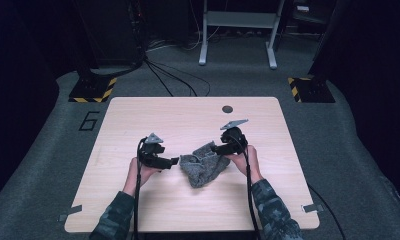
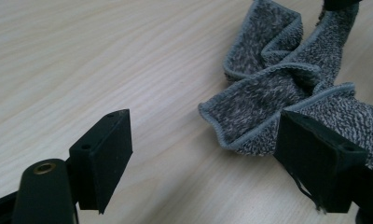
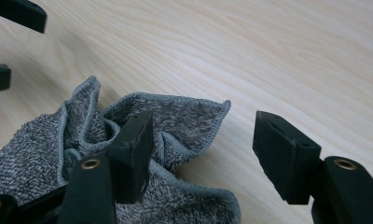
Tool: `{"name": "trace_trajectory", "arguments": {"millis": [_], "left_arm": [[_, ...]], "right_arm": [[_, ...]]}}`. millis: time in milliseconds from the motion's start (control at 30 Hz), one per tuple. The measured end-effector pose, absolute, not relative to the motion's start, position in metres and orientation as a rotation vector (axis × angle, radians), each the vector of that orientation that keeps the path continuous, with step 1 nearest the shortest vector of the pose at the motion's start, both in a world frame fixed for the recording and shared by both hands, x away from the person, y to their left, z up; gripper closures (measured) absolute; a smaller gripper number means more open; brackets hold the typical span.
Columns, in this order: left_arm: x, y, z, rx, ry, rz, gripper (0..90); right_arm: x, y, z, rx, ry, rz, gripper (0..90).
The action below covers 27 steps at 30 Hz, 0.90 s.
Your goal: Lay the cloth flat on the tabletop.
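A crumpled grey towel [image 1: 203, 166] lies on the light wooden table [image 1: 188, 115], near its middle. My left gripper [image 1: 174, 161] sits at the towel's left edge, open, with nothing between its jaws. In the left gripper view [image 2: 208, 154] the towel [image 2: 278, 79] lies ahead to the right, its hemmed edge by the right-hand jaw. My right gripper [image 1: 215, 148] is at the towel's upper right corner, open. In the right gripper view [image 3: 205, 149] one jaw rests over the towel [image 3: 175, 116] and the other stands over bare wood beside a towel corner.
A small dark round hole [image 1: 227, 108] sits in the table's far side. Strips of grey tape [image 1: 313, 207] mark the front corners. On the floor beyond are cables, a white frame [image 1: 238, 20] and stand bases with yellow-black stripes [image 1: 93, 90].
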State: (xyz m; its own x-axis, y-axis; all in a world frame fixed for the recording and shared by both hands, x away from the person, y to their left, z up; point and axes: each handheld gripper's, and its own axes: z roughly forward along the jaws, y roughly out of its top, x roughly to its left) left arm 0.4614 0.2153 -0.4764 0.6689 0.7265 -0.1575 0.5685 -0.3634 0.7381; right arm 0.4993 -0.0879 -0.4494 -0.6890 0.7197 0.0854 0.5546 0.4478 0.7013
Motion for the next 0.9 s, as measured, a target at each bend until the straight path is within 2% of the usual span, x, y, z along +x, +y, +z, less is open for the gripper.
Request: {"name": "trace_trajectory", "arguments": {"millis": [367, 400, 533, 567, 600, 667, 800, 900], "left_arm": [[0.480, 0.192, -0.494, 2.192, 0.915, 0.192, 31.5], [0.481, 0.189, -0.499, 2.193, 0.926, 0.167, 33.5], [0.478, 0.185, -0.505, 2.200, 0.905, 0.161, 49.0], [0.478, 0.185, -0.505, 2.200, 0.905, 0.161, 51.7], [0.476, 0.183, -0.506, 2.211, 0.881, 0.173, 57.2], [0.474, 0.181, -0.507, 2.211, 0.886, 0.181, 66.0], [0.473, 0.178, -0.509, 2.225, 0.883, 0.192, 82.1], [0.471, 0.179, -0.509, 2.208, 0.890, 0.200, 89.8]], "right_arm": [[0.514, -0.067, -0.471, 1.131, 2.554, 0.932, 53.6], [0.514, -0.064, -0.475, 1.129, 2.557, 0.907, 60.8], [0.516, -0.067, -0.479, 1.145, 2.559, 0.925, 74.6], [0.516, -0.067, -0.479, 1.145, 2.559, 0.925, 74.6], [0.515, -0.070, -0.481, 1.151, 2.554, 0.932, 79.7], [0.515, -0.073, -0.483, 1.150, 2.546, 0.951, 83.3], [0.513, -0.078, -0.481, 1.153, 2.515, 0.978, 85.0], [0.512, -0.086, -0.476, 1.170, 2.485, 1.021, 85.0]]}}
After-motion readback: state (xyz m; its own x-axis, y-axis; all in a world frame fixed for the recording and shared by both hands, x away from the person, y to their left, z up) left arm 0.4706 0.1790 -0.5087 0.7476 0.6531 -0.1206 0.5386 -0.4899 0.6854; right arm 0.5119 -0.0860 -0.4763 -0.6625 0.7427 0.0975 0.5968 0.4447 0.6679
